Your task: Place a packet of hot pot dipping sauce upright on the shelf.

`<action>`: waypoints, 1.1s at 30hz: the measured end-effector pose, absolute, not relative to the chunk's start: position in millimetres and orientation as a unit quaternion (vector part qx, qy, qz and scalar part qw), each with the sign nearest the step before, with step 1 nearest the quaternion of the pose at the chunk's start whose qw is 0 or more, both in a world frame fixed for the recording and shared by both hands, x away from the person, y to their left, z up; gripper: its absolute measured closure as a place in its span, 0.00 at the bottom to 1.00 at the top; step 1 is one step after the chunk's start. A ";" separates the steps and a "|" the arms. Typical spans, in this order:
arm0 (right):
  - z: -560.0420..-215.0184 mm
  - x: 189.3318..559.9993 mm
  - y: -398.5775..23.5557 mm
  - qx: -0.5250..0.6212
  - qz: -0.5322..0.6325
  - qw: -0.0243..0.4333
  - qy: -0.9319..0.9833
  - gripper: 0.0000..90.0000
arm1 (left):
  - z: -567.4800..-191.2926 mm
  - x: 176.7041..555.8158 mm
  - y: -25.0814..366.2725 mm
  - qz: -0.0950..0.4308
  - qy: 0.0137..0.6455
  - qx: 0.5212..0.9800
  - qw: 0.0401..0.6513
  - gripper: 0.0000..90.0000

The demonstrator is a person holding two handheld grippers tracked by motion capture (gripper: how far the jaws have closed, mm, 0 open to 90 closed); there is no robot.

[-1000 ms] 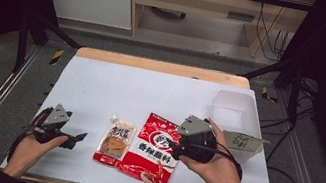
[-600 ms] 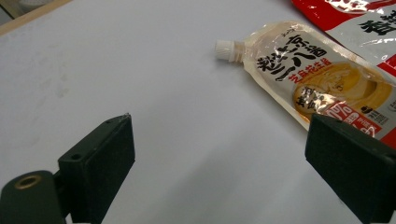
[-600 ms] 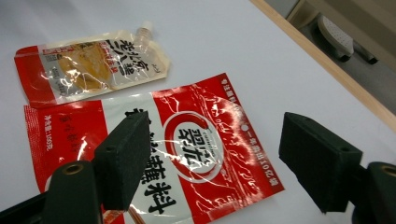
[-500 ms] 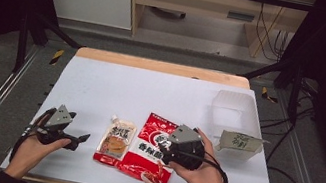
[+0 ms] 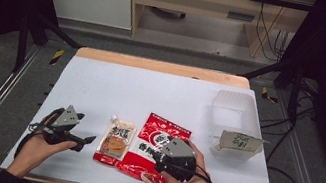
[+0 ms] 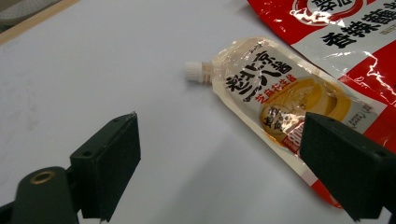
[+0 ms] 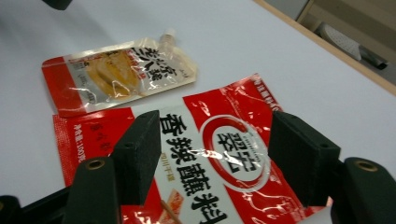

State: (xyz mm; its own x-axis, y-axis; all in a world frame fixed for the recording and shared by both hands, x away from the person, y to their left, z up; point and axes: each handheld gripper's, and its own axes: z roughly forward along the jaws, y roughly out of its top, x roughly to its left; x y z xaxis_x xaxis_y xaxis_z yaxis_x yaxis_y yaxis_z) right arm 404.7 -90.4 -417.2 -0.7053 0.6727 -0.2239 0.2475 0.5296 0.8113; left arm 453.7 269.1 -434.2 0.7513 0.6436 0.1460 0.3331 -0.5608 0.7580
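Observation:
A red seasoning packet (image 5: 156, 133) lies flat at the table's front middle. It partly sits under a clear sauce pouch (image 5: 117, 137) with a white spout. My right gripper (image 5: 166, 155) is low over the red packet (image 7: 224, 158). Its jaws have just been closing and straddle the packet's printed face; the pads do not press on it. The right gripper (image 7: 215, 121) is open. To the left, my left gripper (image 5: 84, 139) rests on the table, open and holding nothing. In the left gripper view (image 6: 219, 126) the sauce pouch (image 6: 275, 93) lies just ahead of one jaw.
A clear plastic bin (image 5: 236, 109) stands at the right of the white table (image 5: 140, 92), with a small pale green packet (image 5: 238, 141) leaning in its front end. The table's wooden far edge (image 5: 155, 65) faces a cabinet and cables.
My right hand has moved left and down from beside the bin to sit over the red packet, and its jaws stand narrower. The left hand has stayed put.

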 end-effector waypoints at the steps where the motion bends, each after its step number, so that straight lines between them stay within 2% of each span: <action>1: -421.2 403.6 -89.9 0.274 0.402 0.266 0.832 0.40 | -433.8 455.7 266.7 0.206 0.281 0.861 0.371 0.14; 8: -443.5 398.0 -85.0 0.267 0.391 0.260 0.842 0.44 | -433.3 467.4 252.6 0.198 0.273 0.870 0.359 0.16; 15: -444.7 402.7 -81.7 0.276 0.390 0.233 0.847 0.56 | -436.8 466.2 245.6 0.197 0.266 0.876 0.350 0.17; 22: -443.5 427.6 -60.9 0.288 0.382 0.192 0.857 0.66 | -441.5 457.5 256.1 0.204 0.276 0.869 0.357 0.14; 33: -436.9 480.3 -10.8 0.290 0.355 0.165 0.873 0.69 | -447.0 445.7 265.3 0.208 0.274 0.870 0.353 0.12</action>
State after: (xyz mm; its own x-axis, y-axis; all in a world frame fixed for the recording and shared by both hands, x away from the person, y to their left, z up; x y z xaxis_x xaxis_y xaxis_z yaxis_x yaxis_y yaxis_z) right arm 480.3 -10.8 -436.9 -0.7774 0.6236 -0.0822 0.3896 0.5800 0.7154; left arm 445.7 265.3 -447.0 0.7641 0.6227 0.1683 0.3294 -0.6011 0.7282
